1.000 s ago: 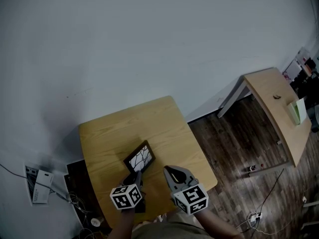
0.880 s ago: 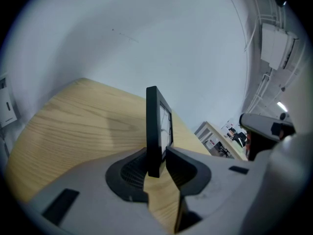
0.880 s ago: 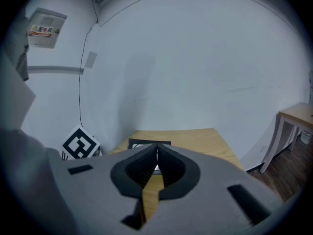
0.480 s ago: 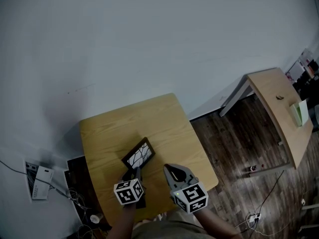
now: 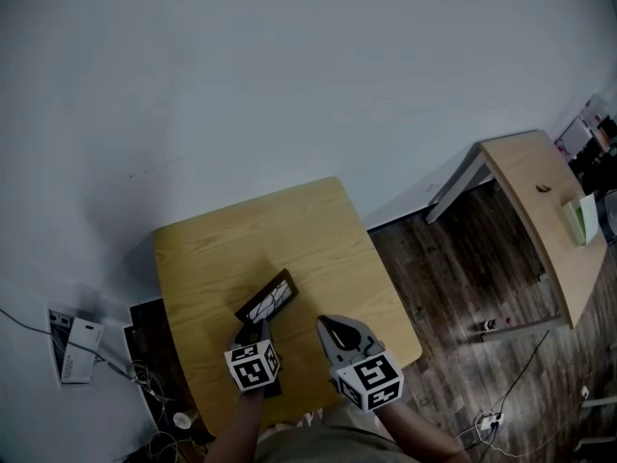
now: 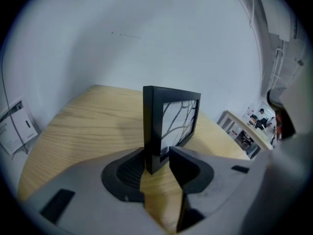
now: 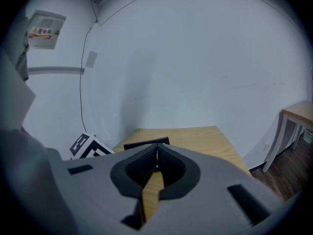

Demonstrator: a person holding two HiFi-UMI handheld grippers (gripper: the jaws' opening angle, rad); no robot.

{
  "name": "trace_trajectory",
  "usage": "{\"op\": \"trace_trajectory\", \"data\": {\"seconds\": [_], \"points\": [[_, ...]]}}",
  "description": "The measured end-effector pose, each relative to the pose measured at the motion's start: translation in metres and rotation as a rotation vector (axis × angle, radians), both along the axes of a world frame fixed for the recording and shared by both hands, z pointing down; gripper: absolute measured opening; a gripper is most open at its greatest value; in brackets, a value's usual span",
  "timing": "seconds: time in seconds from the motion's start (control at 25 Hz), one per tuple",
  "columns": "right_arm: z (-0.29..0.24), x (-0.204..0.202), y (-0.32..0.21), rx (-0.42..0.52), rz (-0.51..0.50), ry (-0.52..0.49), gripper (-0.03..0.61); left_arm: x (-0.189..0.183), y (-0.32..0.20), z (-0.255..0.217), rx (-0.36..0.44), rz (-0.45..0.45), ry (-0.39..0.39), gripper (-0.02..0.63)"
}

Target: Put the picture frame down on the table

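We held the picture frame (image 6: 176,116) upright over the worktop (image 6: 88,126), clamped in the left tool (image 6: 164,153), right tool (image 7: 156,153) closed empty; lowering and releasing seemed next.

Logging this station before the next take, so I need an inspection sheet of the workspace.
Surface: wooden table, bare wood.
Job's things: picture frame, upright, lower corner between the jaws of the left gripper.
Clutter: nothing seen on the table.
Grippers: left gripper shut on the frame; right gripper shut, empty.
Cables: loose cables on the floor by the wall; power strip on the floor.
Surroundings: white wall, dark wood floor, second table.
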State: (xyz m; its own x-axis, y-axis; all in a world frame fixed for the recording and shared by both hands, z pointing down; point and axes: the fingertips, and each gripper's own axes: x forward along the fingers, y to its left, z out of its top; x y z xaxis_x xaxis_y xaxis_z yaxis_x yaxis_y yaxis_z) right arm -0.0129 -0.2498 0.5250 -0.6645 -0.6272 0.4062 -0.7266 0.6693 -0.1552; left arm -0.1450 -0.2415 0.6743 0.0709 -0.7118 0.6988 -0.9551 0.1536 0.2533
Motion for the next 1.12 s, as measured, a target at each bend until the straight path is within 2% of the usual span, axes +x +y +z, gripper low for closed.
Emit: {"op": "trace_trajectory", "data": {"seconds": [0.36,0.44,0.56,0.76,1.12], "points": [[0.002,0.0,0.001,-0.008,-0.011,0.002,0.001,-0.008,-0.006,-0.001,0.009,-0.047,-0.007,0.15],[0.003,0.0,0.001,-0.01,-0.014,0.001,0.0,-0.012,-0.006,0.0,0.002,-0.065,0.009,0.173],[0.003,-0.002,0.001,-0.009,-0.017,0.0,0.0,-0.015,-0.007,0.001,-0.004,-0.075,0.014,0.173],[0.001,-0.003,0.001,-0.006,-0.021,-0.006,0.002,-0.016,-0.006,0.001,-0.007,-0.084,-0.02,0.173],[-0.003,-0.004,0.002,0.003,-0.017,-0.014,0.001,-0.018,-0.002,-0.002,-0.007,-0.089,-0.013,0.172]]}}
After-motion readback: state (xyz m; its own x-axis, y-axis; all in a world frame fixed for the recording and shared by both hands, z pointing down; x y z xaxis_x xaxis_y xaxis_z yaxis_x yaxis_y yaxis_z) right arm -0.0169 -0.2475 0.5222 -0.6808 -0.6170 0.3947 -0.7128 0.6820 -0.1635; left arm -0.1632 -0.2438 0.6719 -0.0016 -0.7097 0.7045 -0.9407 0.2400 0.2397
